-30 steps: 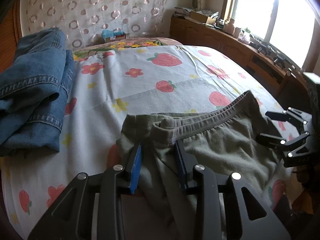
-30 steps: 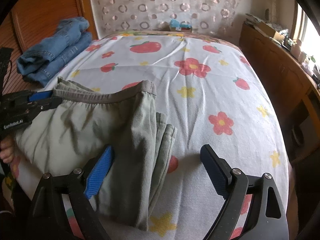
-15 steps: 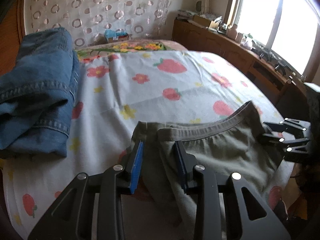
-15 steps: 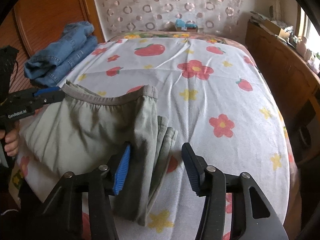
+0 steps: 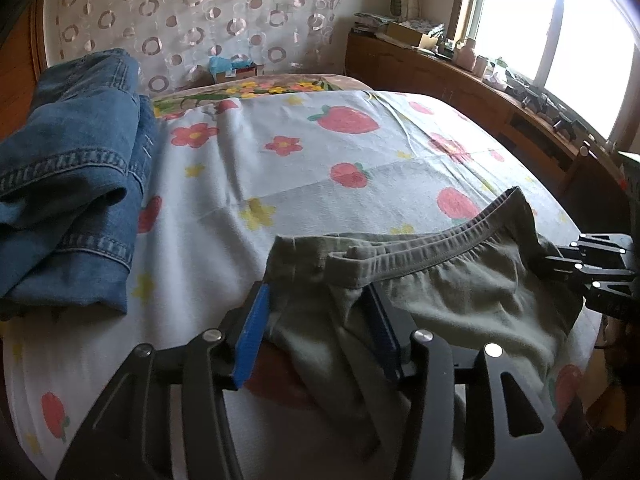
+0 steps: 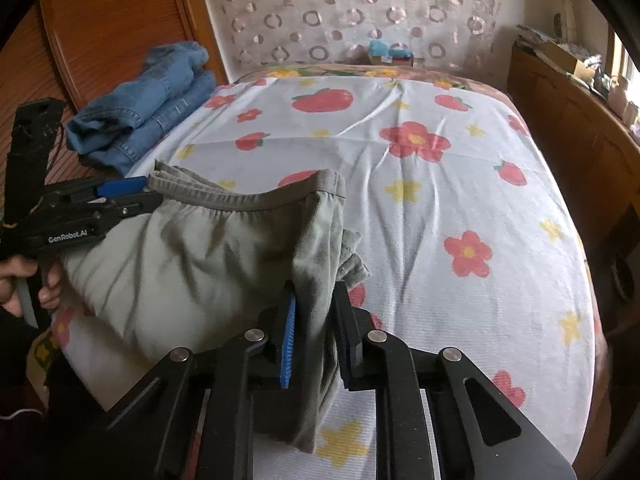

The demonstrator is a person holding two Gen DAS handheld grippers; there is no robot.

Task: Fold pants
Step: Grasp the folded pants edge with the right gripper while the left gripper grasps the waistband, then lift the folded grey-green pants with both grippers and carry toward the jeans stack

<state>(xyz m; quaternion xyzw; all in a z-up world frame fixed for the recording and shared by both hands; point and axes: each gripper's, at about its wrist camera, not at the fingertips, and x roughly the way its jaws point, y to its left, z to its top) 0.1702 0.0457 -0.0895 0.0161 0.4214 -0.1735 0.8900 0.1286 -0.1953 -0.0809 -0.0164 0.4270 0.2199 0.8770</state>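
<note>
Olive-green pants (image 5: 460, 292) lie folded lengthwise at the near edge of the bed, waistband towards the headboard. My left gripper (image 5: 316, 296) is at their left waist corner. Its jaws are opening, with loose cloth between the blue pads and neither pad pressing on it. In the right wrist view the same pants (image 6: 200, 264) sag between both grippers. My right gripper (image 6: 316, 292) is closing on the folded right edge below the waistband, and its pads pinch the cloth. The left gripper (image 6: 120, 196) shows at the far left, held by a hand (image 6: 48, 292).
A flower-and-strawberry sheet (image 5: 320, 168) covers the bed. Folded blue jeans (image 5: 72, 184) sit at the left by the headboard. A wooden sideboard (image 5: 460, 76) with clutter runs along the right under the window. A small box (image 5: 232, 70) stands at the head of the bed.
The right gripper's jaws went from wide apart to closed on the pants' right edge. The left gripper's jaws have widened around the waist corner. Both hands stayed nearly in place.
</note>
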